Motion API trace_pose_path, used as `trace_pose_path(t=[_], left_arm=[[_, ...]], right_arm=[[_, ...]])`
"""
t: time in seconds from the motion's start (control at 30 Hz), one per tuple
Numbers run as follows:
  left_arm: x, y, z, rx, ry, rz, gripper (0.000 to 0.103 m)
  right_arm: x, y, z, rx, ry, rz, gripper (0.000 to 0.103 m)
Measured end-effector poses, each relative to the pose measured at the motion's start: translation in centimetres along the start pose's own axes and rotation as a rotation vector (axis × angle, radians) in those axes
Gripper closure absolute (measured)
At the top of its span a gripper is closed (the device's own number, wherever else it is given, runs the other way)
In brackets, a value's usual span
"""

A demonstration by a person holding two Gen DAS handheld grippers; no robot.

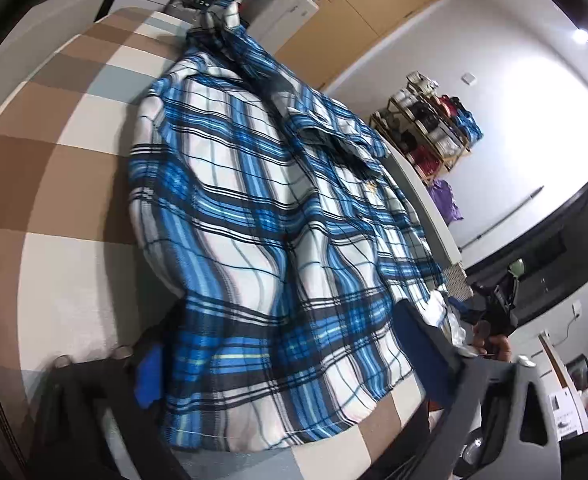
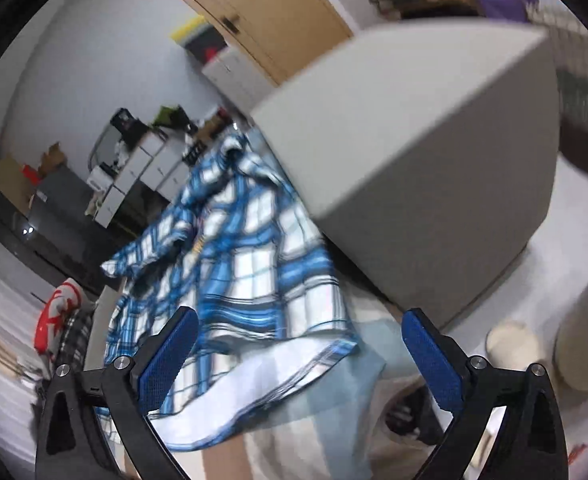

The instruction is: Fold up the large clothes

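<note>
Plaid shirt (image 1: 278,216) runs lengthwise away from the open left gripper (image 1: 282,356), hem between its jaws unpinched, collar far; right gripper (image 2: 300,354) open, empty.

I have the shirt (image 1: 278,216) spread on the checked cover (image 1: 66,184), collar end away from me and hem nearest. In my left view the hem lies between the left gripper's (image 1: 278,356) fingers. Right of the shirt runs a board (image 1: 426,200); beyond it a rack (image 1: 434,128) stands against the wall. My right gripper (image 2: 300,356) hangs before the shirt's corner, which drapes off the edge beside a box (image 2: 434,160).
</note>
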State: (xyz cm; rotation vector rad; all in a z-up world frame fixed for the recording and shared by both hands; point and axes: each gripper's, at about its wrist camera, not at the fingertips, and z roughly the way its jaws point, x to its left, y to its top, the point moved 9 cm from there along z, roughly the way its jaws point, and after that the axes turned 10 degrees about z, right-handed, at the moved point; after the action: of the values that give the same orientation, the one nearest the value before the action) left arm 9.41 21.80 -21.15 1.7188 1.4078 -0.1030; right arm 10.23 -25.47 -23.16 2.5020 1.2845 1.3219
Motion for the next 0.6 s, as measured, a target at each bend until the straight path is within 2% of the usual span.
trace_pose_path(t=[0.03,0.1,0.13,0.17,0.23,0.33,0.43,0.53,0.6], left_arm=[[0.4,0.0,-0.1,-0.001,0.008,-0.010,0.030],[1.2,0.0,-0.2,0.001,0.034,-0.020,0.056],[1.6,0.0,-0.2,0.002,0.046,-0.025,0.061],[1.7,0.0,-0.1,0.001,0.052,-0.033,0.068],[1.9,-0.2,-0.3,-0.005,0.039,-0.052,0.069],[1.5,-0.4,-0.3,-0.003,0.049,-0.042,0.069],[1.1,-0.3,0.0,0.009,0.062,-0.032,0.068],[0.9,-0.2,0.1,0.004,0.034,-0.043,0.057],[0.9,0.0,0.2,-0.002,0.008,-0.062,0.047]], right_arm=[[-0.2,-0.1,0.5,0.021,-0.004,0.004,0.006],[-0.5,-0.3,2.0,0.059,-0.023,0.002,0.011],[-0.6,-0.2,2.4,0.061,-0.032,0.003,0.015],[-0.6,-0.3,2.9,0.065,-0.047,0.000,0.025],[-0.2,-0.6,3.8,0.089,-0.069,-0.026,0.040],[1.2,-1.2,4.1,0.100,-0.059,-0.064,0.047],[2.5,-1.3,3.3,0.054,-0.075,-0.118,0.048],[4.0,-1.5,2.4,0.017,-0.053,-0.166,0.046],[5.3,-2.2,2.7,0.042,-0.014,-0.189,0.046]])
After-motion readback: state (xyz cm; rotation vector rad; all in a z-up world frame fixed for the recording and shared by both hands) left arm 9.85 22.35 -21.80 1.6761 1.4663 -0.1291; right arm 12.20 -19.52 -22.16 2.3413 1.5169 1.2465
